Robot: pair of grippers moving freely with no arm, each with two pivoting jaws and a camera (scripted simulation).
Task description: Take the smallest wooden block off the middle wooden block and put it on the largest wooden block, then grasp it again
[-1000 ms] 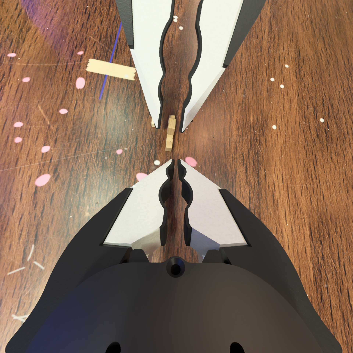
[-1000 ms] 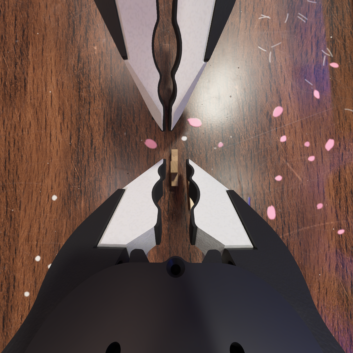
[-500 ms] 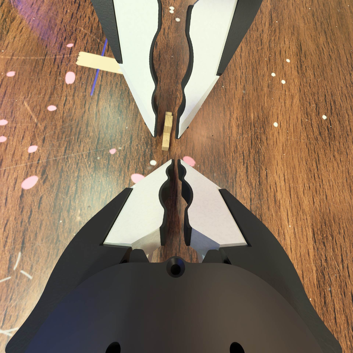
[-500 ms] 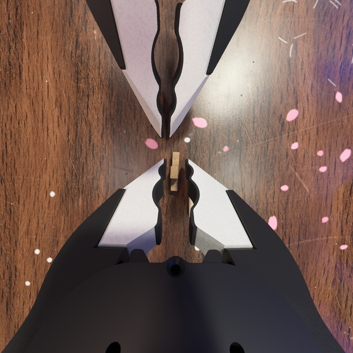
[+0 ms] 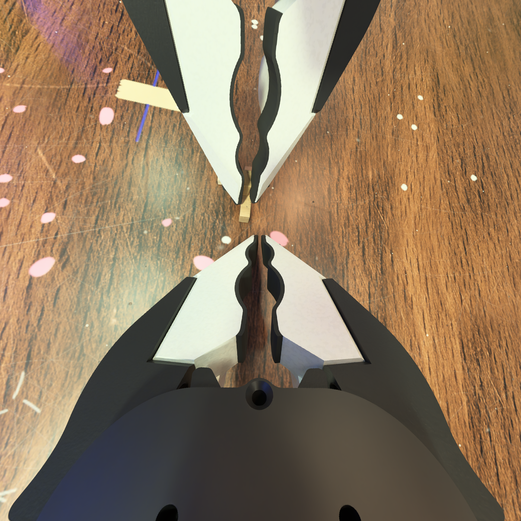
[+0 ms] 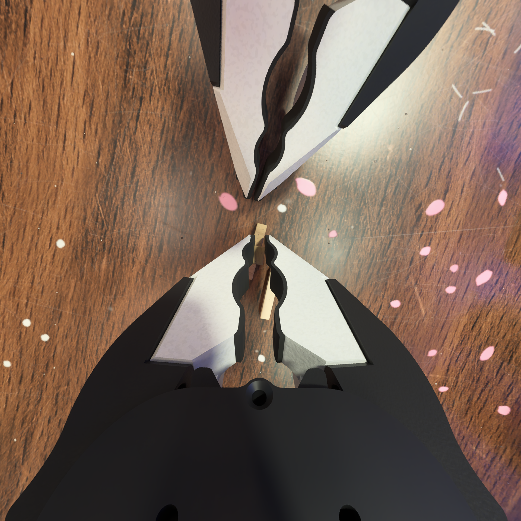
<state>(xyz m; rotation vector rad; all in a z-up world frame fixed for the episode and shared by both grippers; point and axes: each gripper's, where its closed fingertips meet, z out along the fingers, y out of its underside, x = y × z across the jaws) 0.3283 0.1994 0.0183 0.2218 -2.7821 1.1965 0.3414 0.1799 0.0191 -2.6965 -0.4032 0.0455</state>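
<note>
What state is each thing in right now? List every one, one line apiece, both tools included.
Left tool: shut, empty, short of the blocks.
Right tool: shut on the smallest wooden block.
Smallest wooden block: pinched in the right tool; lifted or not, cannot tell.
Middle wooden block: lying on the table, one end jutting past the right tool.
Pale strip: flat on the table, untouched.

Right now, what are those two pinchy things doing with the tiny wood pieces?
The right gripper has its fingers pinched on the smallest wooden block. That block sits on the middle wooden block, which lies on the brown table. It does not look lifted off yet. The left gripper faces it from the other side, with its fingers closed and nothing in them.
</note>
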